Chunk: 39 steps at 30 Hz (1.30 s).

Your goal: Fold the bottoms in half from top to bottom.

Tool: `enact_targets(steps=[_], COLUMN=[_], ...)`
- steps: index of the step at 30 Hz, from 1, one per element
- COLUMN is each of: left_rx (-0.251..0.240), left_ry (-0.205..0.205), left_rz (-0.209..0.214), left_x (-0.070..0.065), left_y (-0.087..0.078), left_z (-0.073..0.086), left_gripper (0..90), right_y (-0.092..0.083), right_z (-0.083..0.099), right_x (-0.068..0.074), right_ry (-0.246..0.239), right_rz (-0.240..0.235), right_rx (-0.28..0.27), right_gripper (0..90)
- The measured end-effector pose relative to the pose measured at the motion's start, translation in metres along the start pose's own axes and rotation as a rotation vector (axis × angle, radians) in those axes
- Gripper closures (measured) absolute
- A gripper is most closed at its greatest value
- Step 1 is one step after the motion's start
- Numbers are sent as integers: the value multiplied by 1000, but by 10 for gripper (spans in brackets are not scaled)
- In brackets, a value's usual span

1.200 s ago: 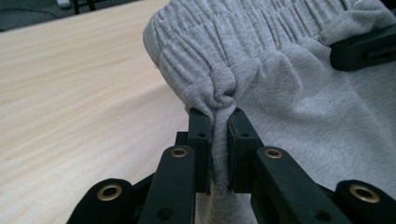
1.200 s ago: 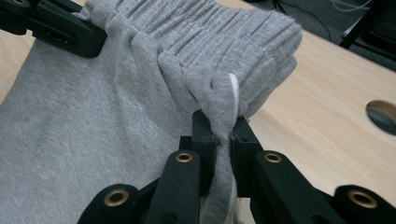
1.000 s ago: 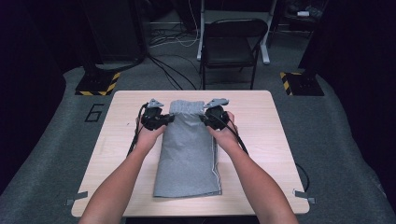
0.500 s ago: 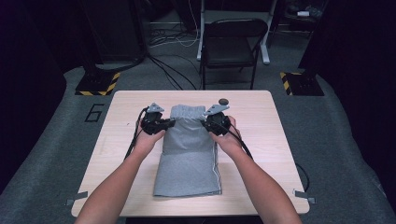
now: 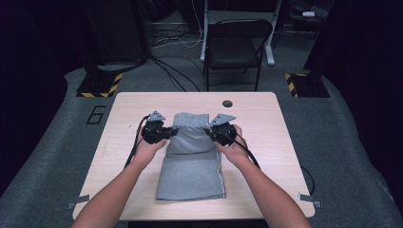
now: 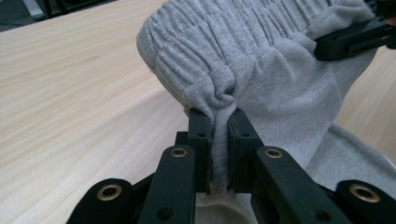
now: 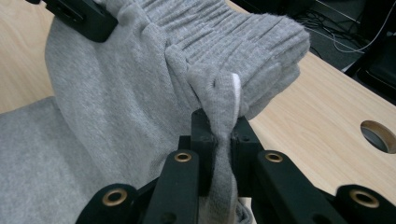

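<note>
Grey sweatpants (image 5: 191, 166) with a ribbed elastic waistband (image 5: 191, 119) lie folded lengthwise on the wooden table (image 5: 266, 123), waist end at the far side and lifted. My left gripper (image 5: 170, 133) is shut on the left edge of the waist; grey cloth (image 6: 219, 100) bunches between its jaws. At the right edge my right gripper (image 5: 212, 132) is shut on a fold of cloth (image 7: 219, 100) with a white stripe. The waistband (image 6: 233, 32) hangs stretched between the two grippers. In the right gripper view the left gripper's jaw (image 7: 79, 14) shows at the top left.
A round cable hole (image 5: 227, 103) sits in the table behind the right gripper, also seen as a hole (image 7: 378, 133) at the right. A black folding chair (image 5: 235, 47) stands beyond the table's far edge. Bare wood lies to both sides of the pants.
Both grippers have drawn toward me along the table and come slightly lower, carrying the waistband end back over the pants. Both grips are unchanged.
</note>
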State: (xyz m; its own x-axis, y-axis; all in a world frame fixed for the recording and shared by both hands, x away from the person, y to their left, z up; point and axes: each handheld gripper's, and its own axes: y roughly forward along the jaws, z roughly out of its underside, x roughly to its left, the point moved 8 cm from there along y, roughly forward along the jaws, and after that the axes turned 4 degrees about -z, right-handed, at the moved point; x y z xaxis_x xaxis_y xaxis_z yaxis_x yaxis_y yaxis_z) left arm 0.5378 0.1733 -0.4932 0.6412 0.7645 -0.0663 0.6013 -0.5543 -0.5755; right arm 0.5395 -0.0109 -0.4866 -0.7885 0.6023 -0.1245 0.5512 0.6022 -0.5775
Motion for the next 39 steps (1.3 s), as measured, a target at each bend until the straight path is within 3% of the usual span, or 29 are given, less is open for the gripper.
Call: enact_targets(steps=[8,11,16,19,23,33,39], left_rx=[4,6,13,21,30,51,68], left_ry=[-2,32,30,18,45,49,83], left_rz=[10,21,29,35,36,62,72], left_x=[-4,-9,-16,-21,-27,-41,-45], left_y=[-4,-11,-14,-14,-14,-15,-18], left_z=[10,13,21,28,37,55,69], left_gripper=[822,822,822,822,821,820,818], right_y=[-4,-9,-12,-13,-15,-20,-20], right_z=[7,9,15,20,29,50,61], right_x=[12,18,27,31,38,54,66], right_ry=[3,1,17,18,15,27,16], right_rz=[-21,-33,-44,-53,-60,-82,-105], right_rx=[-6,-16,-27,-23,-15,-2,3], right_gripper=[830,830,830,830,829,827,823])
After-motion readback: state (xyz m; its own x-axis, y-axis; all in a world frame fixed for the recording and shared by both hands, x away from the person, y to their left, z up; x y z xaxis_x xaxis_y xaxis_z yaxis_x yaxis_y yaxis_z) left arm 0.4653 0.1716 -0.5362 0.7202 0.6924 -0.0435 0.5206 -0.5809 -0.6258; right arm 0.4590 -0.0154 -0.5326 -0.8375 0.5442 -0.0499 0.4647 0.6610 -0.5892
